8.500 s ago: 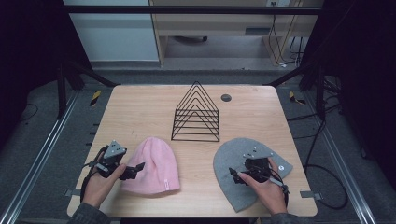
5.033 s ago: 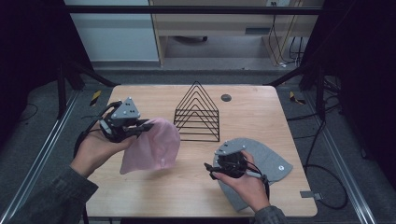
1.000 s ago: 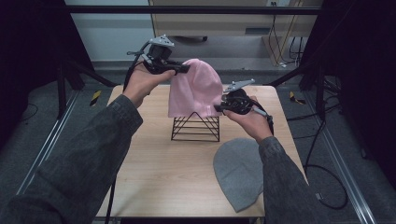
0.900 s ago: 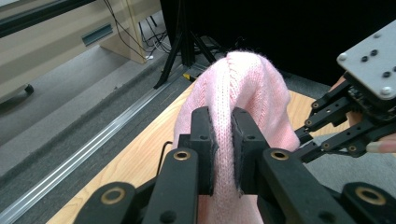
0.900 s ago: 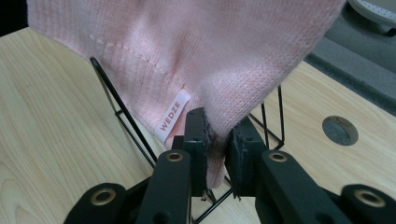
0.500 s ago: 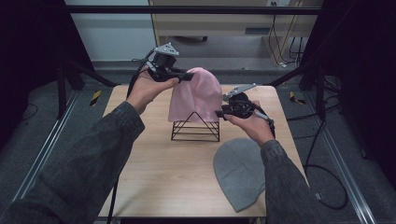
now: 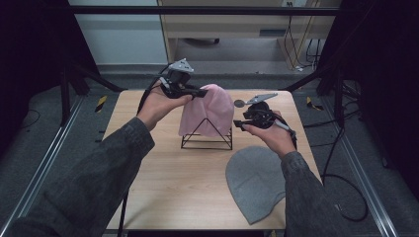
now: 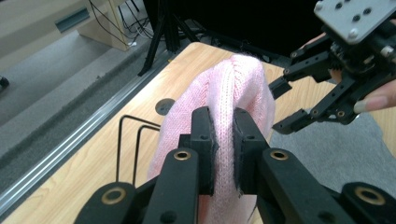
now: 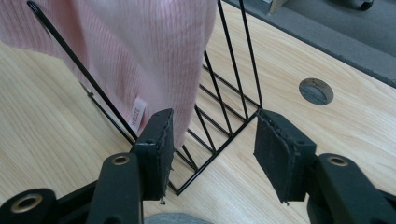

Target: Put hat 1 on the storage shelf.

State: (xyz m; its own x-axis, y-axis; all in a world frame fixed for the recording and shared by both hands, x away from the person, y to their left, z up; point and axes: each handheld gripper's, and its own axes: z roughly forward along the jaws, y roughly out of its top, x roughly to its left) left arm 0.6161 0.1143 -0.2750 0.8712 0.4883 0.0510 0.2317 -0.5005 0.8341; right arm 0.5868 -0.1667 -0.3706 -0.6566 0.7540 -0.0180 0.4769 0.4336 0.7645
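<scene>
A pink knit hat [image 7: 210, 111] hangs over the black wire triangle rack [image 7: 206, 140] at the middle of the table. My left gripper [image 7: 201, 92] is shut on a fold at the hat's top [image 8: 233, 88], above the rack's peak. My right gripper [image 7: 238, 123] is open just right of the rack. Its left pad [image 9: 161, 135] is next to the hat's lower edge [image 9: 140, 51] and small label, with nothing between the jaws. A grey knit hat [image 7: 254, 180] lies flat on the table's near right.
A round cable hole [image 9: 316, 91] sits in the wooden tabletop [image 7: 163, 173] behind the rack. Metal rails [image 7: 44, 153] run along both table sides, with dark frame posts and cables beyond. The right gripper [image 8: 285, 105] is close in front of the left one.
The left gripper has come down and toward me, lowering the pink hat over the rack. The right gripper has stayed at the hat's right edge, dropping slightly.
</scene>
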